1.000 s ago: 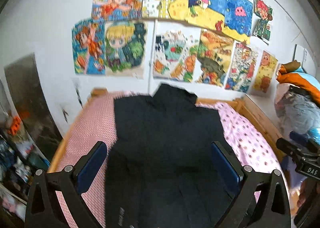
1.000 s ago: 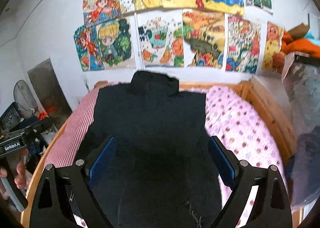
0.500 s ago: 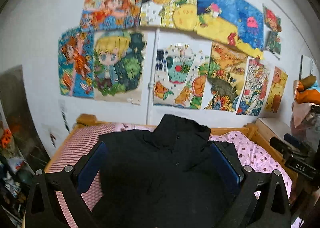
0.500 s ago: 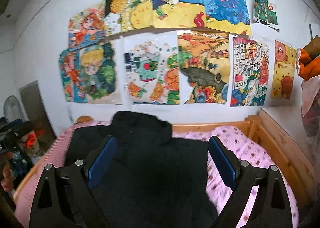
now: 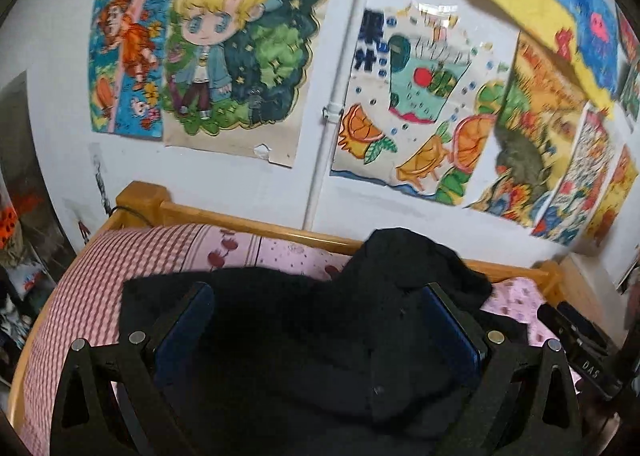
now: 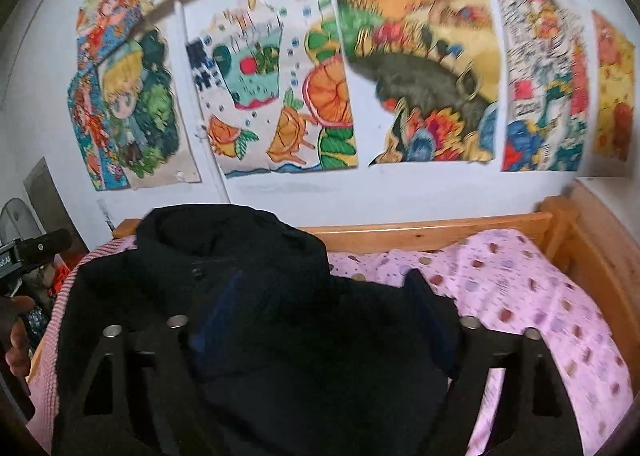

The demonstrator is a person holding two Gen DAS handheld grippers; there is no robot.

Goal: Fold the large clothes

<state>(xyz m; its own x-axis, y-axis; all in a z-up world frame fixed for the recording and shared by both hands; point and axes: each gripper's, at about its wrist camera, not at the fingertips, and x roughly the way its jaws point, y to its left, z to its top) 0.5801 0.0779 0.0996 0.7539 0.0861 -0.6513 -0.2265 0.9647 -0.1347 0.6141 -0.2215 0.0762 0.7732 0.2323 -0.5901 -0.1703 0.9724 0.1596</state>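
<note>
A large black coat (image 5: 280, 296) lies spread flat on the bed, its collar end (image 5: 404, 256) toward the headboard. My left gripper (image 5: 318, 316) hovers low over the coat's upper left part with its blue pads (image 5: 184, 332) wide apart and only flat cloth below. In the right wrist view the same coat (image 6: 240, 256) fills the lower middle. My right gripper (image 6: 320, 308) is over its upper right part near the collar, jaws closing, with coat fabric between the blurred pads (image 6: 216, 308). I cannot see them pressing on it.
The bed has a pink dotted sheet (image 6: 520, 288), a red checked part (image 5: 100, 276) on the left and a wooden frame (image 6: 420, 232). Close behind is a wall of drawings (image 5: 240, 56). A hand (image 6: 16, 328) shows at the left edge. Clutter (image 5: 16, 256) lies left of the bed.
Both grippers have moved forward and down along the coat to its collar end, so the wall looms larger. The right jaws stand narrower than before.
</note>
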